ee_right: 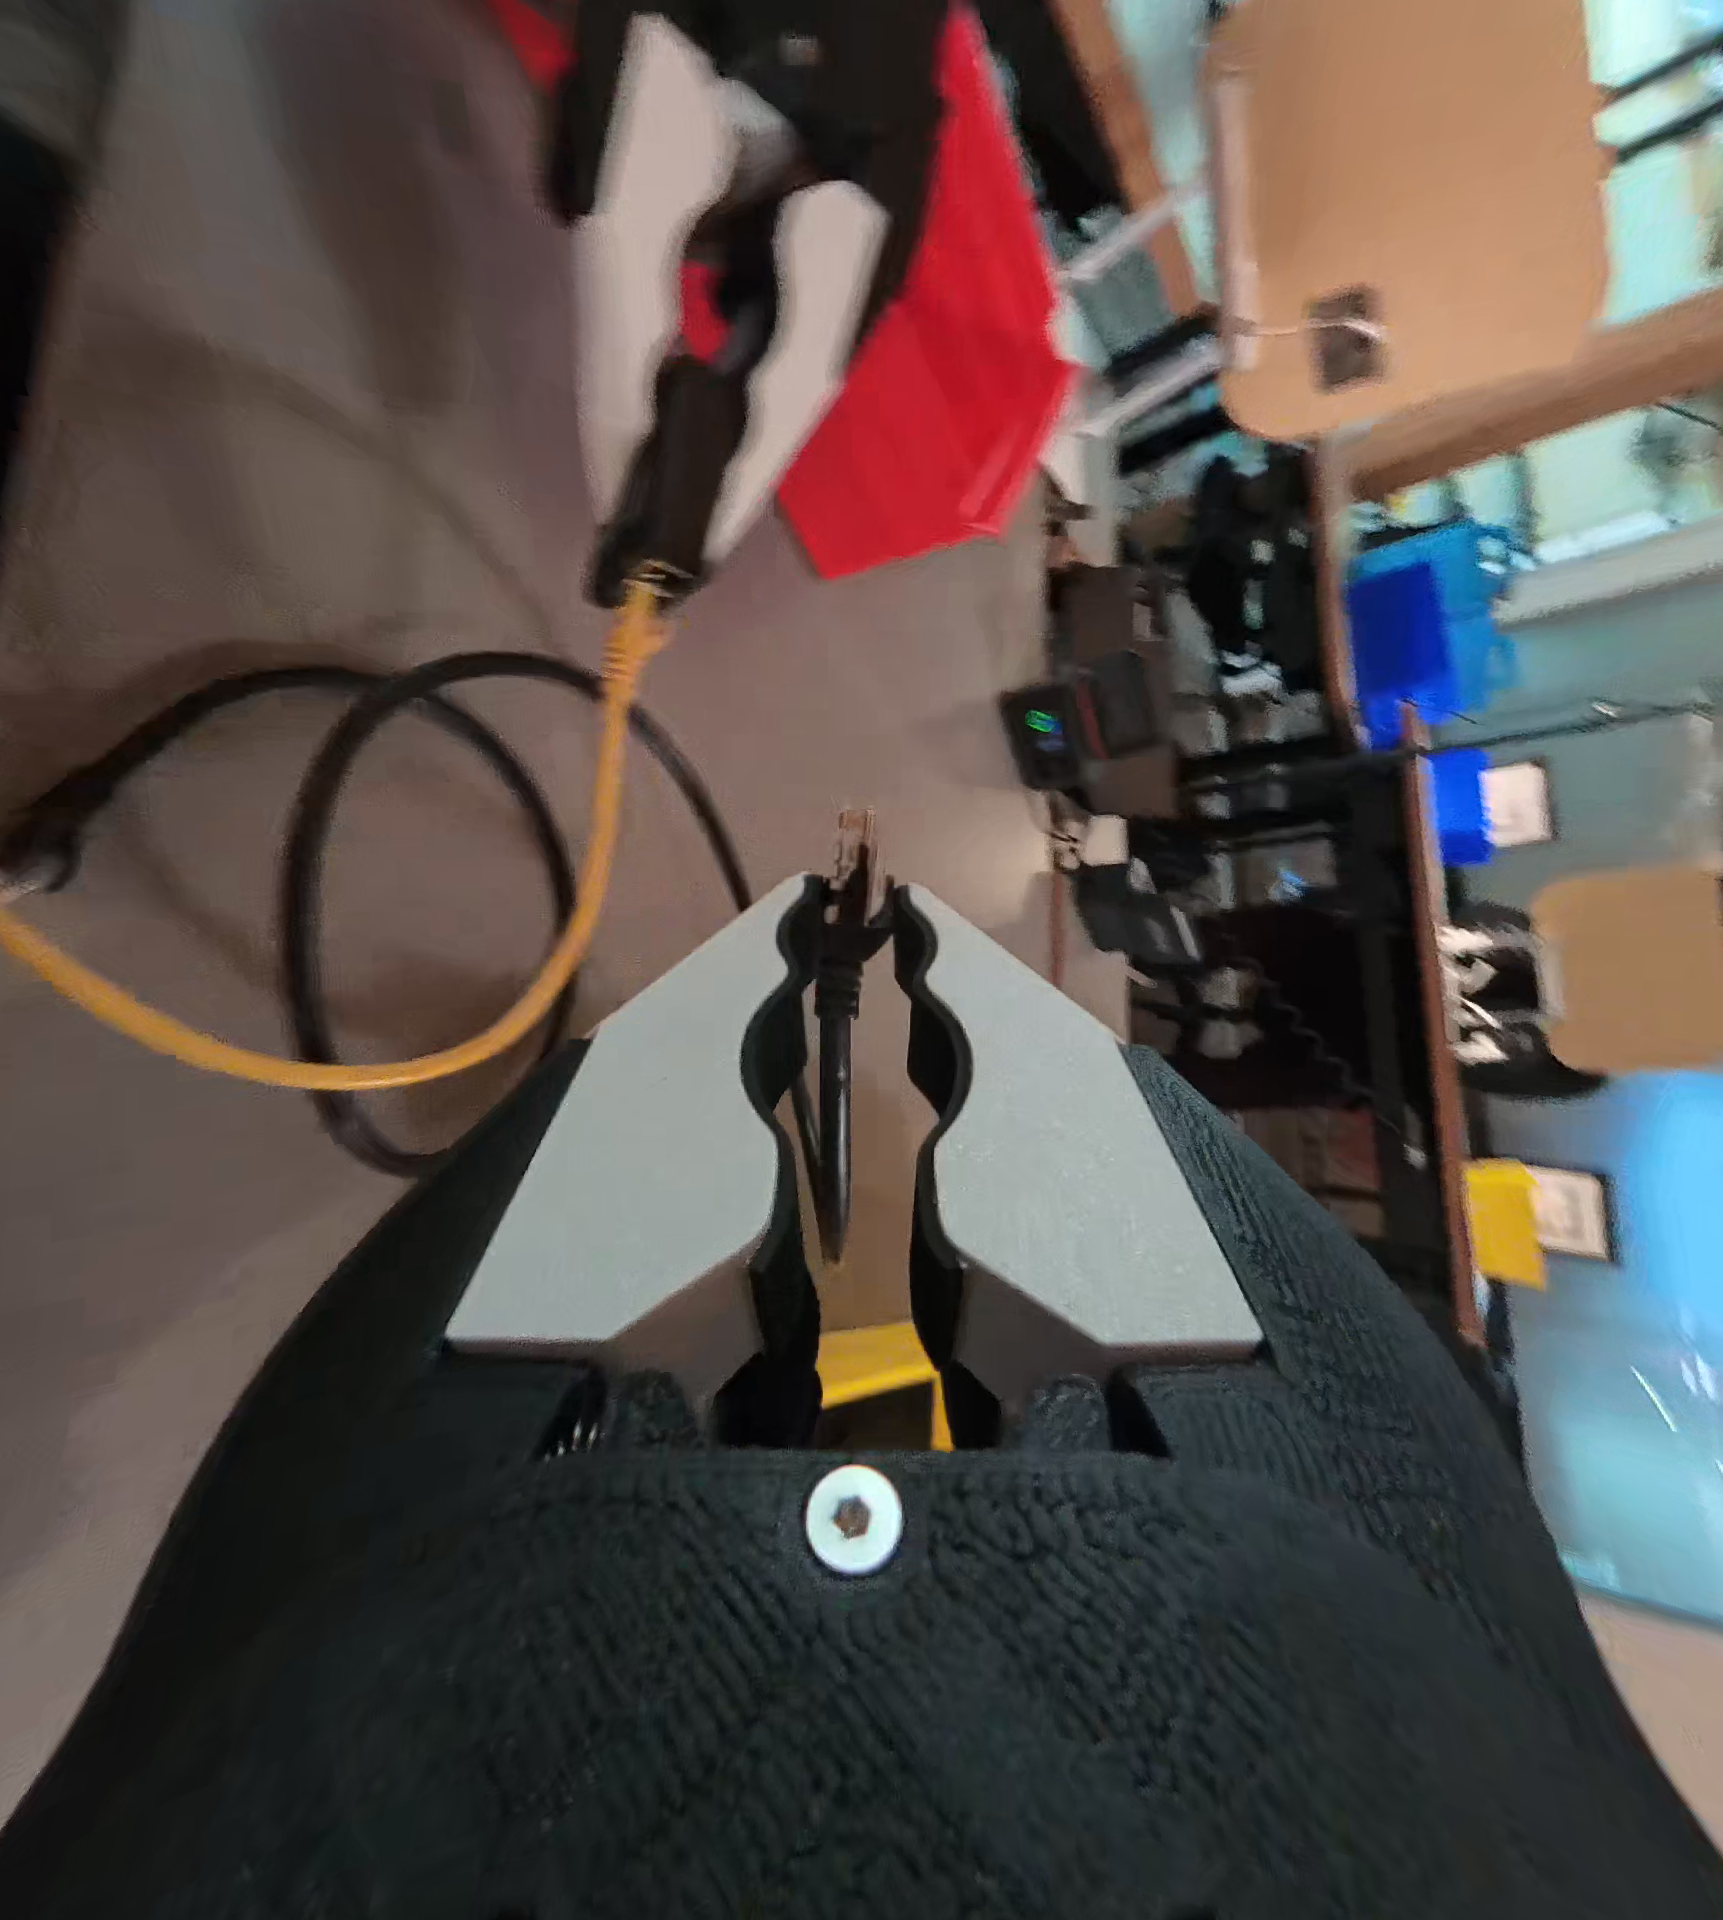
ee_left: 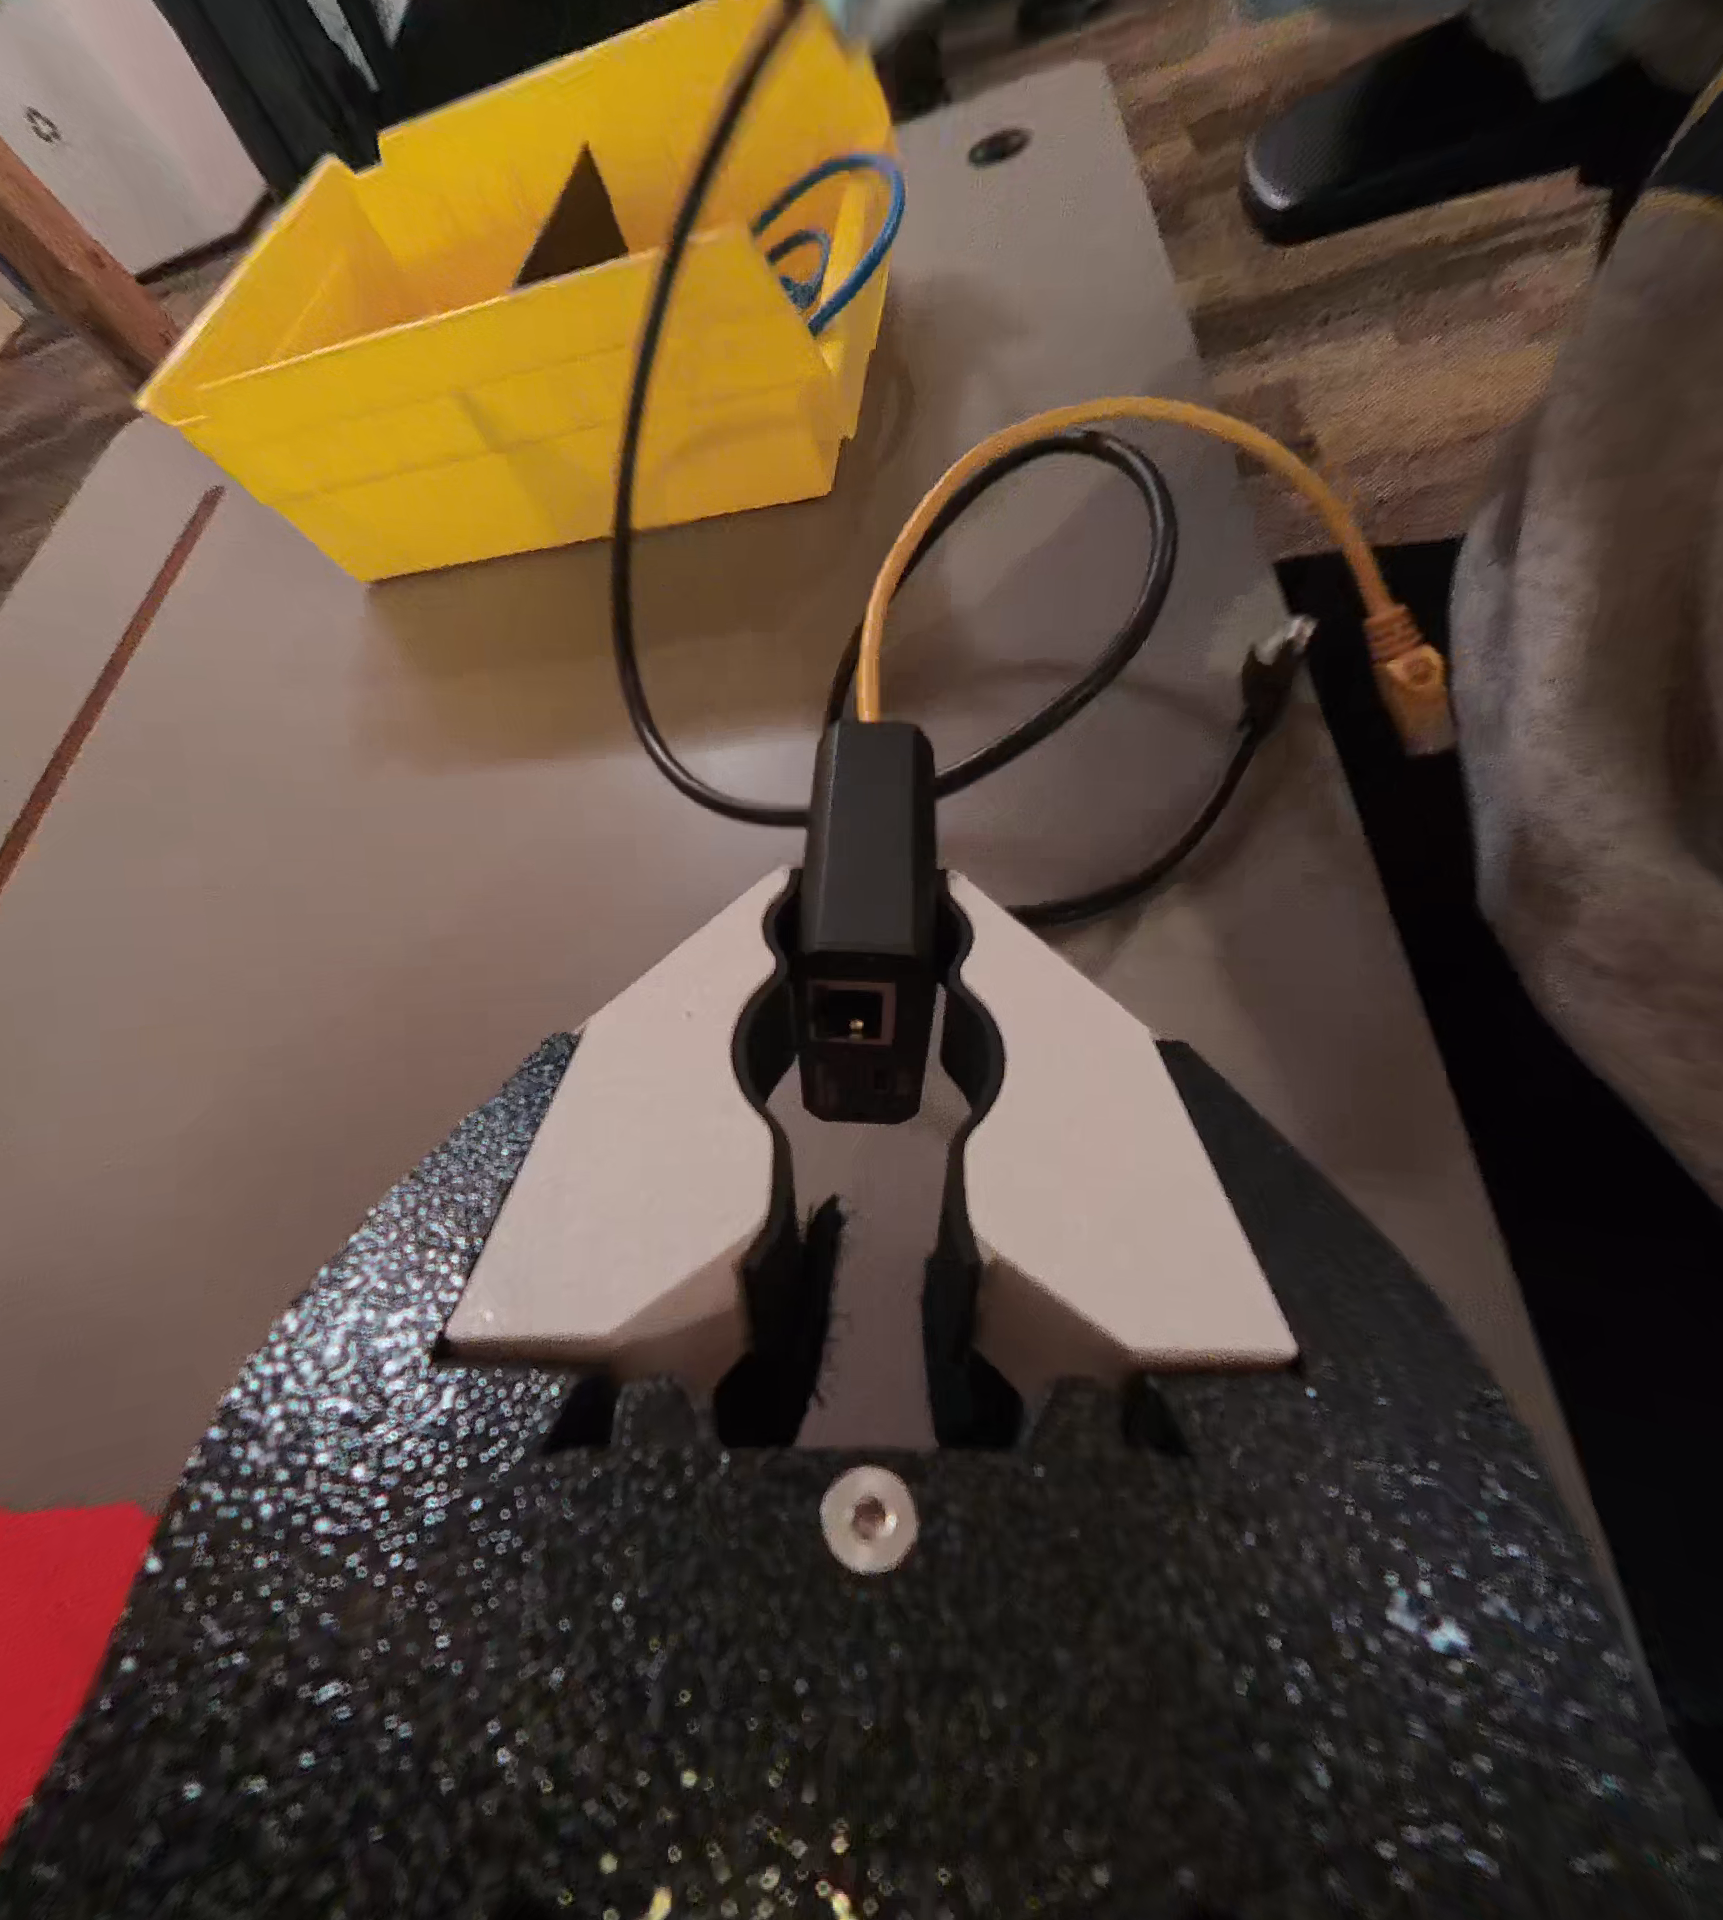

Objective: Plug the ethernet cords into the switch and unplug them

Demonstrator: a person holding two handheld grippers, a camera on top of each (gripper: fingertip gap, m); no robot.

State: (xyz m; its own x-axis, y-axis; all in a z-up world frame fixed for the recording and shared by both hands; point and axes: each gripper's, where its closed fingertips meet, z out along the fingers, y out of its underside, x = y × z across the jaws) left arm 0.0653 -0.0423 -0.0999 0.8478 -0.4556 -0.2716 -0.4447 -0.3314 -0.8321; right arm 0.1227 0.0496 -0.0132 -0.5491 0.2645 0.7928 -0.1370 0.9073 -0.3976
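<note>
My left gripper [ee_left: 867,883] is shut on a small black switch [ee_left: 867,831] and holds it above the table. An empty port [ee_left: 852,1013] on the switch faces the camera. A yellow cord [ee_left: 1096,416] is plugged into its far end, and its free plug [ee_left: 1408,675] hangs at the right. My right gripper [ee_right: 852,894] is shut on the plug of a black cord [ee_right: 852,862], which points forward. In the right wrist view the left gripper [ee_right: 732,260] shows at the top with the switch [ee_right: 665,499]. The black cord [ee_left: 1127,623] loops on the table.
A yellow bin [ee_left: 524,395] with a blue cord [ee_left: 836,239] stands at the back of the grey-brown table [ee_left: 317,935]. A red bin [ee_right: 940,343] sits beside the left gripper. A person's grey clothing [ee_left: 1667,727] is at the right table edge. Shelves with clutter [ee_right: 1252,831] stand beyond. One gripper's finger ends stand about 15 centimeters off the other's.
</note>
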